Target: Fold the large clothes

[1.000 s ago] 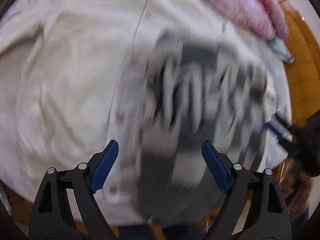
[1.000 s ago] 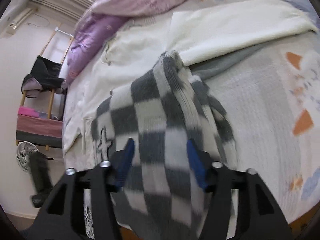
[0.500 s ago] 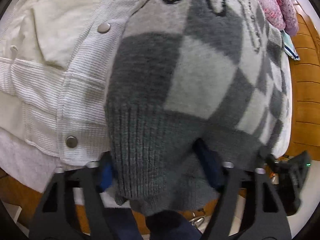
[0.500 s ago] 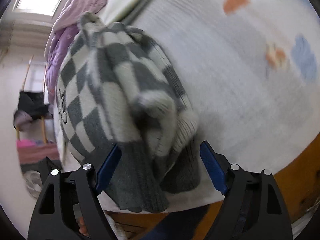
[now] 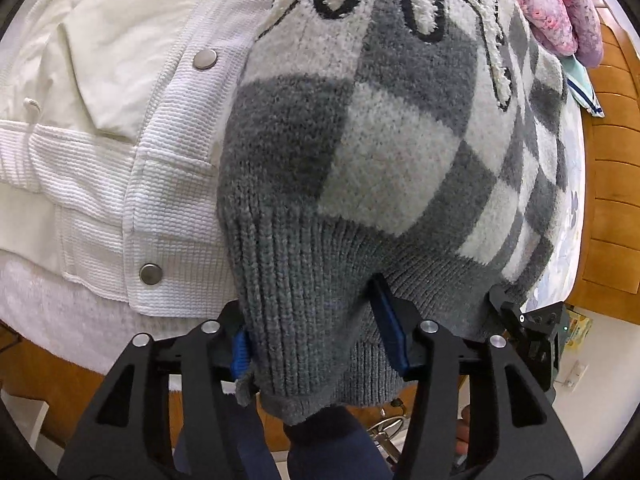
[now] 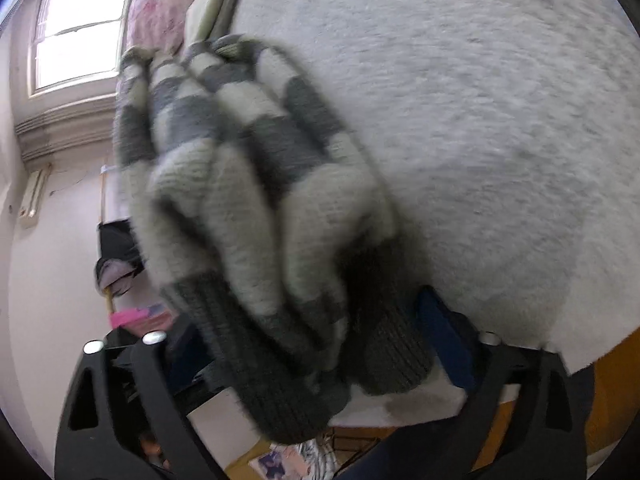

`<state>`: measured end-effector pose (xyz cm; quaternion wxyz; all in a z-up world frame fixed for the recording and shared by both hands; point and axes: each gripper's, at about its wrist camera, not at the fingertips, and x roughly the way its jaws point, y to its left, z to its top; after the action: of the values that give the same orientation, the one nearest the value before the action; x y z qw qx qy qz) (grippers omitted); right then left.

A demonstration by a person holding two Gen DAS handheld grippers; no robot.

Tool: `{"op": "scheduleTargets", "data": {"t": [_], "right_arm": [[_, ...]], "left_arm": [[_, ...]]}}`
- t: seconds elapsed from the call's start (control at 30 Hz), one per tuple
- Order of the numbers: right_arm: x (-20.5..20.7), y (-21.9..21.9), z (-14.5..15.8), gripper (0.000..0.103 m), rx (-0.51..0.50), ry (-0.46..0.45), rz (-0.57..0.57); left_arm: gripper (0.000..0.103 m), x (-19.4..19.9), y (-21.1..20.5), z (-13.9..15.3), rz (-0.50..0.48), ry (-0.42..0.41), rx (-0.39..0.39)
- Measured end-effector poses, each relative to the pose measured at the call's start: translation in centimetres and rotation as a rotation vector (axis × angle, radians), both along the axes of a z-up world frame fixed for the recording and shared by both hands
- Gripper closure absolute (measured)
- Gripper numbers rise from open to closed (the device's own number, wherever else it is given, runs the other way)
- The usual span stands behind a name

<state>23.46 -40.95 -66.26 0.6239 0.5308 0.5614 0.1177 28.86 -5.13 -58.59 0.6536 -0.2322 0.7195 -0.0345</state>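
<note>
- Left wrist view: left gripper point(image 5: 320, 340) clamps the ribbed hem of the sweater point(image 5: 380, 140), which fills frame centre; white jacket point(image 5: 132, 140) lies at left, beside it.
- Right wrist view, blurred: right gripper point(image 6: 304, 344) straddles the bunched sweater point(image 6: 248, 184) hem at lower centre; grip cannot be judged. Grey bedspread point(image 6: 480, 120) at right.

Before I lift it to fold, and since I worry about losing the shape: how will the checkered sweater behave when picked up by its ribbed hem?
The checkered sweater is probably floppy: its hem bunches between the left gripper fingers. It looks thick-knit, so likely fairly heavy and apt to sag and stretch. Its fuzzy surface should resist slipping, though it may drag on the white jacket beside it.
</note>
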Motion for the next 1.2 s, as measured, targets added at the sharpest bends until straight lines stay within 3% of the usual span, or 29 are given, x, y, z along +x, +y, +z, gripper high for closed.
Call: {"op": "scheduleTargets", "data": {"t": [0.1, 0.3, 0.37, 0.47, 0.53, 0.63, 0.73, 0.97, 1.03, 1.1, 1.13, 1.17, 1.2], "right_arm": [[0.3, -0.2, 0.3, 0.032, -0.011, -0.008, 0.016], [1.1, 0.8, -0.6, 0.027, -0.004, 0.017, -0.012], [0.9, 0.8, 0.5, 0.049, -0.025, 0.008, 0.001], [0.8, 0.7, 3.3, 0.063, -0.100, -0.006, 0.049], [1.2, 1.0, 4.9, 0.063, -0.133, -0.021, 0.069], [1.7, 1.4, 4.3, 0.061, -0.133, -0.004, 0.063], [1.2, 0.6, 1.8, 0.054, -0.016, 0.030, 0.011], [2.2, 0.8, 0.3, 0.043, 0.029, 0.056, 0.009], [2.2, 0.8, 0.5, 0.044, 0.000, 0.050, 0.014], [2.9, 2.0, 1.6, 0.054, -0.059, 0.035, 0.043], [3.4, 2.8, 2.6, 0.061, -0.081, 0.040, 0.050], [3.5, 3.2, 3.2, 0.064, -0.107, 0.045, 0.062], [3.8, 3.4, 4.0, 0.065, -0.140, 0.047, 0.080]], "left_arm": [[0.042, -0.2, 1.0, -0.1, -0.002, 0.007, 0.007], [0.030, 0.6, 1.5, -0.1, -0.009, -0.024, 0.035], [0.026, 0.9, 2.1, 0.4, 0.005, -0.031, 0.033], [0.025, 1.4, 4.0, 1.6, 0.052, -0.037, 0.033], [0.024, 2.6, 5.7, 2.5, 0.096, -0.071, 0.020], [0.020, 5.3, 7.3, 3.5, 0.098, -0.142, 0.018], [0.016, 8.8, 7.9, 3.6, 0.091, -0.196, -0.014], [0.004, 14.7, 6.2, 0.9, -0.046, -0.201, -0.037], [0.004, 14.9, 6.8, -0.2, -0.029, -0.190, -0.092], [0.005, 15.1, 7.3, -1.4, 0.027, -0.154, -0.160], [0.010, 15.0, 7.3, -1.7, 0.051, -0.150, -0.196], [0.025, 14.6, 6.6, -1.2, 0.049, -0.181, -0.224], [0.028, 14.5, 6.4, -0.8, 0.040, -0.195, -0.208]]}}
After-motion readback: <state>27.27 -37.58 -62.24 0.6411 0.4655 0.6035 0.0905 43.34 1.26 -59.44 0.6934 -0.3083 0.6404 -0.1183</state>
